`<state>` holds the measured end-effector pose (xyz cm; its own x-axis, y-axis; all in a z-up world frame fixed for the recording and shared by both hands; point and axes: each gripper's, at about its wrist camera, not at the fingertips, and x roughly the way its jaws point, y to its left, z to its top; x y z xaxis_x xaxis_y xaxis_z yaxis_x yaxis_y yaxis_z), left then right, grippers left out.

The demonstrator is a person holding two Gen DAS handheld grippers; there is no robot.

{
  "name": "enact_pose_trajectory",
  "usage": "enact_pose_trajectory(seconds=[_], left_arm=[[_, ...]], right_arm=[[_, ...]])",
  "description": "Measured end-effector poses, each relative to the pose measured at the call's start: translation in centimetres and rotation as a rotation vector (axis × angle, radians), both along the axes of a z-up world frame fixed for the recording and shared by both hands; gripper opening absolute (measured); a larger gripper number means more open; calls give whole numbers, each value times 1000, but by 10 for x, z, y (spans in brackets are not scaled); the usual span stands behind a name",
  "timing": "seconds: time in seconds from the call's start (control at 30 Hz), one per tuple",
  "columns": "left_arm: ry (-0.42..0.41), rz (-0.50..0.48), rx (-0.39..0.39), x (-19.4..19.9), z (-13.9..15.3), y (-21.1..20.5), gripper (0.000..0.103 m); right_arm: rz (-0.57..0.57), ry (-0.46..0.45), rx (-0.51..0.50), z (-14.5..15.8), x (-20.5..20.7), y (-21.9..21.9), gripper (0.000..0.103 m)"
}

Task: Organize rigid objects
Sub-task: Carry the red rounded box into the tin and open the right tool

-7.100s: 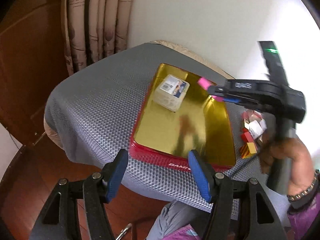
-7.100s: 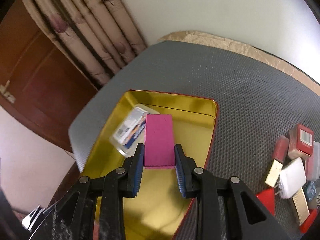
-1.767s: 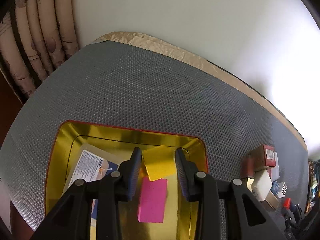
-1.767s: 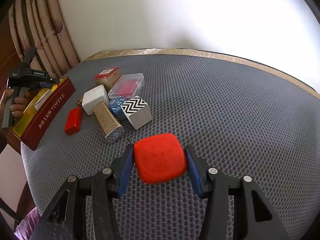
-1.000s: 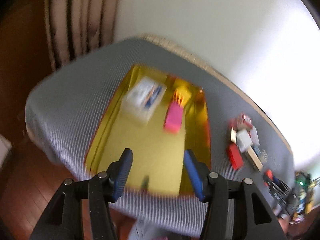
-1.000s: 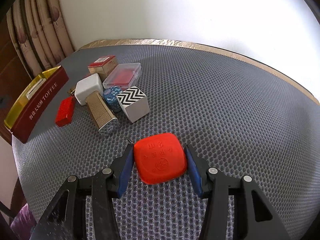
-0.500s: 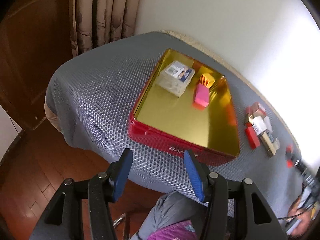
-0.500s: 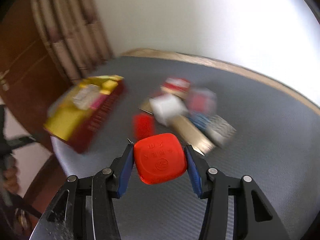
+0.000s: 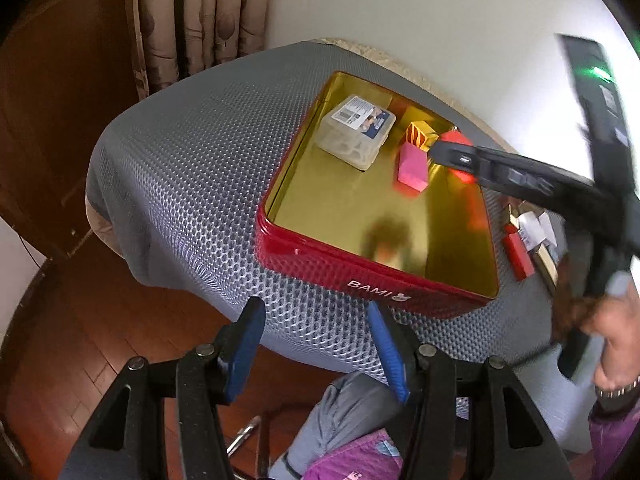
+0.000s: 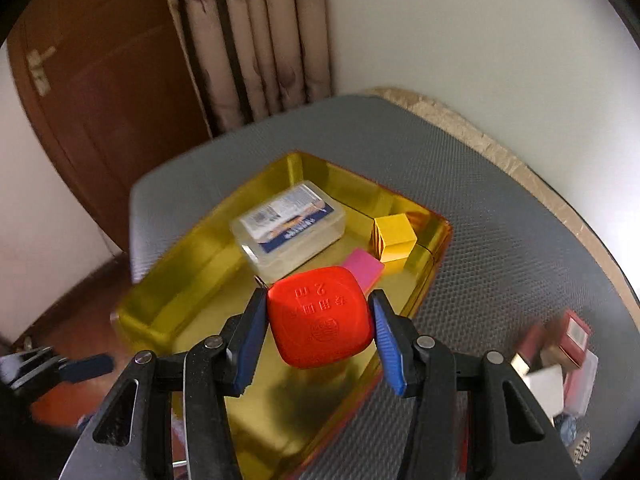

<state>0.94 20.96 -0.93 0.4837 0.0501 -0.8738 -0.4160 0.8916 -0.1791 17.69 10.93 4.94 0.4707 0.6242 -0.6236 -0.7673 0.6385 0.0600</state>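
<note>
Right gripper point(image 10: 319, 322) clamped on red box point(image 10: 320, 316), held above gold tin point(image 9: 288, 184). Left gripper point(image 9: 316, 344) gaping, holding nothing, off the table's near edge. Inside: clear case point(image 10: 290, 226), yellow cube point(image 10: 394, 237), pink block point(image 9: 413, 166).

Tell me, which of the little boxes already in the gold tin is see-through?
The clear plastic box with the blue-and-white label, lying nearest the tin's far left corner. The pink block and the yellow box beside it are solid-coloured.

A room in a home. Patterned curtains point(image 9: 200, 12) hang beside a dark wooden door point(image 10: 100, 92), over a reddish wood-plank floor point(image 9: 100, 320). The surface point(image 9: 192, 160) wears a grey mesh cover and stands against a plain white wall point(image 10: 480, 40).
</note>
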Motion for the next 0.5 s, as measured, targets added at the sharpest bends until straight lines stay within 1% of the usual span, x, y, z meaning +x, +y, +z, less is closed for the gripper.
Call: enact_pose_trajectory(seconds=[0.17,0.37,0.5], left_arm=[[14,-17,14,2,-2,-4,55],[26,-21,100,3,0,-11,55],[38,-37,120,3,-1,-13,55]], right_arm=[[-32,23,-31,-5,20,15,48],[-45,41,-62,-9,35,31,48],[-49,42,-73,-12,35,39,48]])
